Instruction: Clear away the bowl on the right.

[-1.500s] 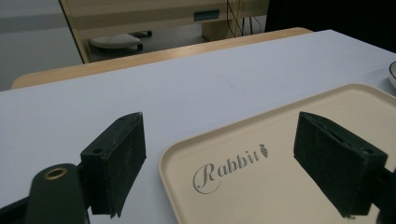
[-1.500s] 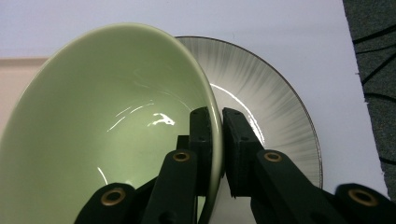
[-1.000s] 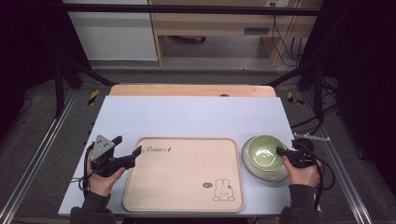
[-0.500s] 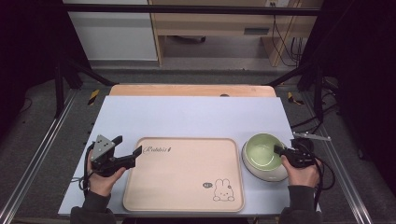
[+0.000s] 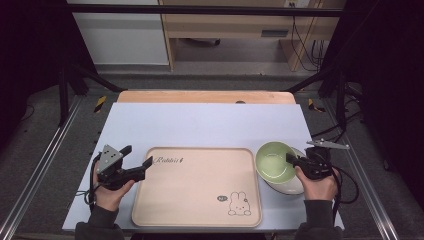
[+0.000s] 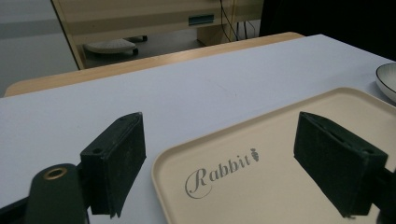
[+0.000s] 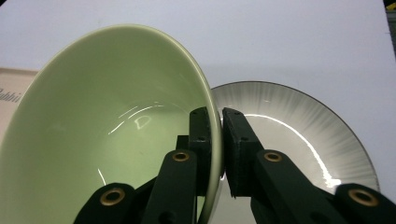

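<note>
A pale green bowl [image 5: 274, 162] [image 7: 112, 135] hangs tilted over a white ribbed plate [image 5: 292, 186] [image 7: 299, 135] at the table's right. My right gripper [image 5: 291, 160] [image 7: 218, 122] is shut on the bowl's rim, one jaw inside and one outside. A beige tray [image 5: 197, 186] [image 6: 261, 168] printed with "Rabbit" and a small rabbit lies in the middle. My left gripper [image 5: 136, 162] [image 6: 224, 172] stands open at the tray's near left corner, its jaws straddling that corner with nothing held.
The grey-white table top [image 5: 200, 125] has free room behind the tray. A wooden board edge [image 5: 205, 96] runs along the far side. Black frame rails [image 5: 45, 165] flank the table, and cables [image 5: 345, 185] trail at the right.
My right gripper has lifted the green bowl off the plate and carried it slightly left and up, tilting it. The left gripper has stayed where it was.
</note>
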{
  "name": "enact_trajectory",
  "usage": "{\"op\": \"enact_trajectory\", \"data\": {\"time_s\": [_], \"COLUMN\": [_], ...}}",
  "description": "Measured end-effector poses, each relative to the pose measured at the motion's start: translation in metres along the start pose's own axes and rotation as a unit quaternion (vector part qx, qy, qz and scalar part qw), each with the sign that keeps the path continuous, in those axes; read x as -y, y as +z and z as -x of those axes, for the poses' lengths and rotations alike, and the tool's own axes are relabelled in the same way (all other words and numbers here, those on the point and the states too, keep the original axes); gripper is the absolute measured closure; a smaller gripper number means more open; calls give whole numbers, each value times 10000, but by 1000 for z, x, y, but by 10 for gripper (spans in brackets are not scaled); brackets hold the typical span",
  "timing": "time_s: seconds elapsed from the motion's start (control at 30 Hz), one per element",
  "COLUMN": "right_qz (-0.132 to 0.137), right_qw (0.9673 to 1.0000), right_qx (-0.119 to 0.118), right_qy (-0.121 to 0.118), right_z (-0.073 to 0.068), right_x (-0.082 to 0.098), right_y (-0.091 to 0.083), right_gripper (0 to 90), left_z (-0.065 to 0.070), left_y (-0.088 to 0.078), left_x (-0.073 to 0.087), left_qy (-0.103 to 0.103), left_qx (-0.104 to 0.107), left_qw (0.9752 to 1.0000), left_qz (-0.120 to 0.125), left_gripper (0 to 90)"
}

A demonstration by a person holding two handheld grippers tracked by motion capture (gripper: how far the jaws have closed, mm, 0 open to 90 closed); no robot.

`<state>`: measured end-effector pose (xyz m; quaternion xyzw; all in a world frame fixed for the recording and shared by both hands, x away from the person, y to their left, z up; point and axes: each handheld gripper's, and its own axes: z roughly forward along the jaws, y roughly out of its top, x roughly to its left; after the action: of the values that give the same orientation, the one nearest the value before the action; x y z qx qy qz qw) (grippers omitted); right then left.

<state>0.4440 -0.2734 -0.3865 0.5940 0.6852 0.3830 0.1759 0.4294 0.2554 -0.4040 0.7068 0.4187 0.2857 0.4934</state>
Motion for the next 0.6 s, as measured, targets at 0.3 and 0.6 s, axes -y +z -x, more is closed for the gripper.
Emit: {"op": "enact_trajectory", "data": {"time_s": [0.3, 0.6], "right_qz": [30, 46], "right_qw": [9997, 9988], "right_qx": [-156, -341], "right_qy": [-182, -356], "right_z": [-13, -27], "right_x": [-3, -8], "right_y": [0, 3], "right_gripper": [828, 828], "left_z": [3, 3], "left_y": [-1, 0], "left_x": [-2, -2], "left_qy": [13, 6], "left_qx": [39, 28], "left_qw": [10000, 10000], "left_qz": [40, 37], "left_gripper": [164, 164]}}
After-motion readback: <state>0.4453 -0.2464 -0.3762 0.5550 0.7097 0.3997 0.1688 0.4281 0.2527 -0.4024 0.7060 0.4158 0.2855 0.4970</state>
